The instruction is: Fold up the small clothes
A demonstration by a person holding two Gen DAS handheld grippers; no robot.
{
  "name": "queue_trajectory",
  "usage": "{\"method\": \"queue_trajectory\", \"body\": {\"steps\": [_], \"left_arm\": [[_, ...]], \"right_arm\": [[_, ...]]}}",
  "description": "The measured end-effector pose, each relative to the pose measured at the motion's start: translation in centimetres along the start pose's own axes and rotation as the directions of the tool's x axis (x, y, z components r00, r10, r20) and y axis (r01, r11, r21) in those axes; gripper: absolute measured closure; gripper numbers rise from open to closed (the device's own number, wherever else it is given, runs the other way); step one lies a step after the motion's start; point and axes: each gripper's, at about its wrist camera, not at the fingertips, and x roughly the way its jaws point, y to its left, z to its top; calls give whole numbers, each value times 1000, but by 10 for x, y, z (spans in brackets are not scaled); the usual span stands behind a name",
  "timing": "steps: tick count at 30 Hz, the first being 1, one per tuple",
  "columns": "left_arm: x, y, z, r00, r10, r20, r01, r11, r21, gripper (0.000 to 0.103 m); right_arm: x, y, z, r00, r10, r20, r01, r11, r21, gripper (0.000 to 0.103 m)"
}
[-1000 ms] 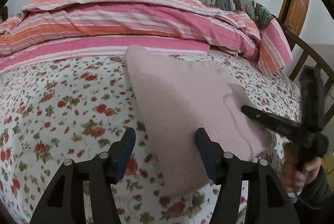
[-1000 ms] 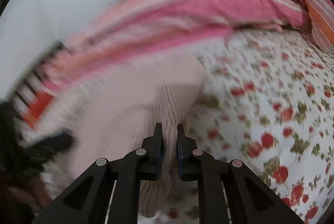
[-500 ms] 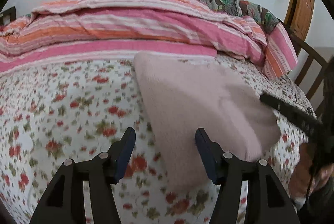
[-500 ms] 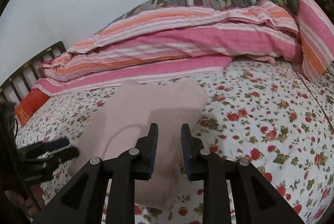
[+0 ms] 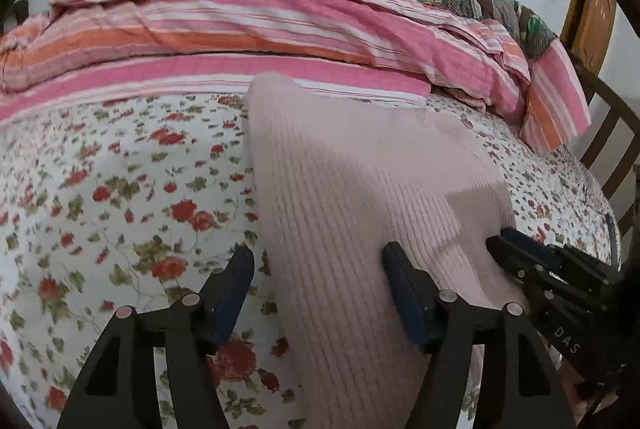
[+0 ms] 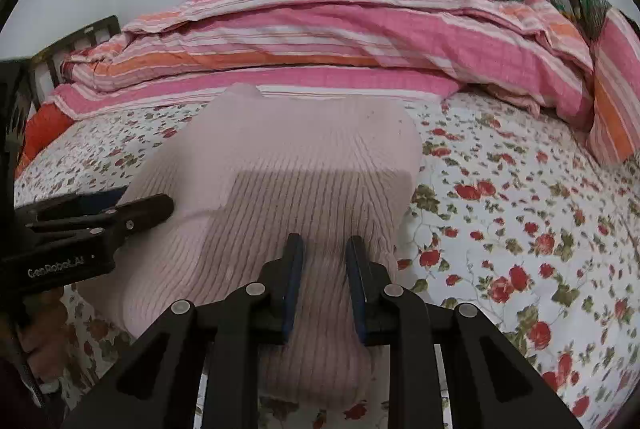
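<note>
A pale pink ribbed knit garment lies folded flat on the floral bedsheet. It also shows in the right wrist view. My left gripper is open, its jaws wide apart over the garment's near left edge, holding nothing. It appears from the side in the right wrist view. My right gripper is open with a narrower gap, hovering over the garment's near edge, empty. It shows at the right of the left wrist view.
A pink and orange striped quilt is piled along the back of the bed. A wooden chair stands off the right side. A dark bed rail and an orange item sit at the far left.
My right gripper let go of the pink garment and opened. The garment dropped flat onto the sheet. Both grippers moved closer over its near edge.
</note>
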Motion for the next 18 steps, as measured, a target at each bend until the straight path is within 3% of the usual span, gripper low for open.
{"method": "queue_trajectory", "body": {"steps": [6,12,18], "left_arm": [[-2,-13,-8,995,82,58,-86,994,70,32],[0,-6,-9,998,35,47,-36,999,26,31],[-1,-11,-13,996,56,71,-59,997,42,31]], "right_arm": [[3,0,-3,1000,-19,-2,19,1000,15,81],[3,3,-6,999,-40,0,40,998,39,81],[4,7,-6,998,-59,-3,59,998,29,81]]}}
